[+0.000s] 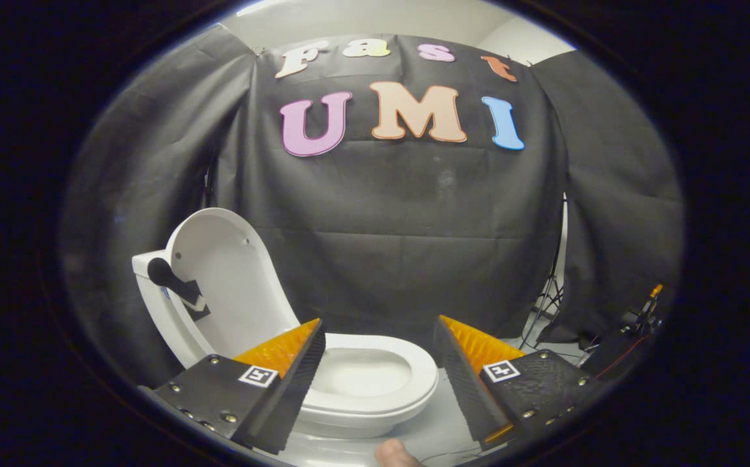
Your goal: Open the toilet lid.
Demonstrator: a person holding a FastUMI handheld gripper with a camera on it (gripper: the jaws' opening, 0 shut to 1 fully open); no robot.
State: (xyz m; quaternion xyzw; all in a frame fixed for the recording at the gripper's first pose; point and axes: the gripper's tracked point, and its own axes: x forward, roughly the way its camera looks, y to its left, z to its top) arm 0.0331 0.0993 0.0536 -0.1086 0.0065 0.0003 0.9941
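While the two-finger gripper (pixel 380 363) hangs above the floor with its fingers (pixel 297 383) spread wide apart and nothing held between them, the white oval plastic toilet lid (pixel 229 285) stands raised, tilted back against the white cistern (pixel 154 292) at about ten o'clock from the fingers. The white glossy toilet seat (pixel 381 376) lies down over the bowl, showing in the gap between the fingers and partly hidden behind the left one. A black lever-shaped fitting (pixel 177 285) sits against the inner face of the lid, near the cistern top. The pale grey smooth floor (pixel 443 421) spreads under the toilet and between the fingers. A fingertip of the person's hand (pixel 395 454) shows at six o'clock, just below the fingers. A thin black tripod stand (pixel 546 305) rises at about two o'clock, beside dark equipment with an orange tip (pixel 637 324) farther out at three o'clock.
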